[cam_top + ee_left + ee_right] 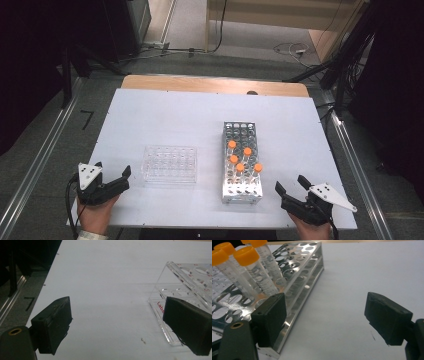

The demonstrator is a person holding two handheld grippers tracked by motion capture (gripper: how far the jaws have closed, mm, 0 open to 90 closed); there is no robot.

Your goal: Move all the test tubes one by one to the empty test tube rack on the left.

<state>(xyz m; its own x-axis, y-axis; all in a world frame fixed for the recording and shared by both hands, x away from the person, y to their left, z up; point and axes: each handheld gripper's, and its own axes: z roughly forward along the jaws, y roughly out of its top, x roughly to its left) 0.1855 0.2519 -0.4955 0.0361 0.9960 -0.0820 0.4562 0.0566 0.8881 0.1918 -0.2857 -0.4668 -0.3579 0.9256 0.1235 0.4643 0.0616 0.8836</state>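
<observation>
Metal rack (242, 162) lengthwise away from person

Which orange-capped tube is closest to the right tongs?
The tube at the metal rack's right edge, in the nearest occupied row; the other four stand farther left or back.

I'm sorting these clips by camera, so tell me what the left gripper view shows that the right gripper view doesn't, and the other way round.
Left gripper view: a clear plastic rack with empty round holes and red lettering, beside the left tool, plus dark floor and a metal rail past the table's edge.

Right gripper view: a metal rack holding clear tubes with orange caps, just beside the right tool.

Both: the white table top, and two black jaws standing wide apart with nothing between them.
</observation>
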